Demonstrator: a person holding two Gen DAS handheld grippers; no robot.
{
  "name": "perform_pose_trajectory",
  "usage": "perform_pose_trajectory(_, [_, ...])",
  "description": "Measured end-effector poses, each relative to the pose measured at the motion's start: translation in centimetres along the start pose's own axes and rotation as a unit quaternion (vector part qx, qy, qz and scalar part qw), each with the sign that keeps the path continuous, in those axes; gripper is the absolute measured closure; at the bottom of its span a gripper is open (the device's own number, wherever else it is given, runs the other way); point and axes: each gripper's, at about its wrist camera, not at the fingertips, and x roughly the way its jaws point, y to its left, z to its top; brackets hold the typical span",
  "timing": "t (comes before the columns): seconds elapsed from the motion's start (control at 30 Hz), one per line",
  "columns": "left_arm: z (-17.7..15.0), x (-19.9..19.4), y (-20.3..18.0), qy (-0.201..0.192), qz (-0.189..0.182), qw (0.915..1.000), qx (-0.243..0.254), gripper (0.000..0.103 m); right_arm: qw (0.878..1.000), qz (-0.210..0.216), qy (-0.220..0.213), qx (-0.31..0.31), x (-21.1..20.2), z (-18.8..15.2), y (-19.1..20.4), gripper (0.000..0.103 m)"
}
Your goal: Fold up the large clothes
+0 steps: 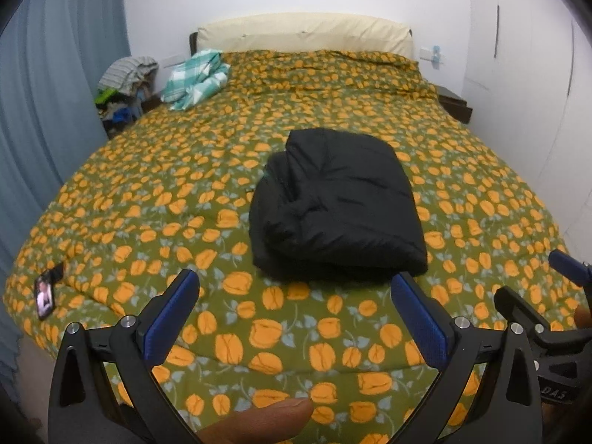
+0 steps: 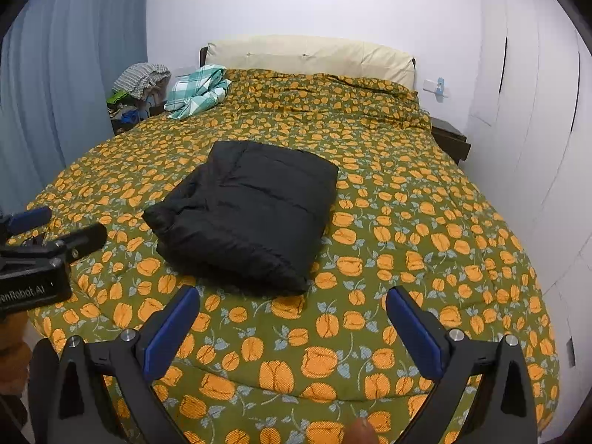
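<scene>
Folded black jacket (long axis toward headboard), flat

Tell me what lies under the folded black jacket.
The folded black jacket lies directly on the floral bedspread, which shows all around it. Whatever might sit beneath the jacket is covered. Both grippers, left and right, are open and empty.

Both wrist fisheyes at foot of bed, facing headboard, left view set left of right view, both share folded black jacket mid-quilt, near.
</scene>
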Motion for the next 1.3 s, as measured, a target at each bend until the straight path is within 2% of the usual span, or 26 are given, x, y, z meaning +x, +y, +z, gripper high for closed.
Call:
perform_pose_trajectory(0.1, [-0.2,-0.1,-0.4,0.003,-0.001,1.0,0.009,0.0,1.0,0.002,0.002,0.0,-0.1,-0.2,0.2,0.001])
perform_pose_trajectory(0.27, [-0.2,-0.1,-1.0,0.001,0.024,0.9994,0.023,0.0,1.0,0.001,0.011,-0.004,-0.1,-0.3,0.6,0.001])
perform_pose_trajectory(0.4, [-0.5,-0.1,-0.8,0.006,0.009,0.9998,0.015,0.0,1.0,-0.007,0.015,-0.005,-0.2,-0.4,0.7,0.001])
perform_pose_trajectory(0.63, [-0.4,-0.6,-1.1,-0.003,0.004,0.9998,0.017,0.0,1.0,-0.017,0.021,-0.005,-0.2,-0.5,0.4,0.001])
perform_pose_trajectory(1.3, [-0.6,-0.5,-0.9,-0.01,0.007,0.9999,0.011,0.001,0.999,-0.031,0.031,-0.027,-0.1,-0.7,1.5,0.001])
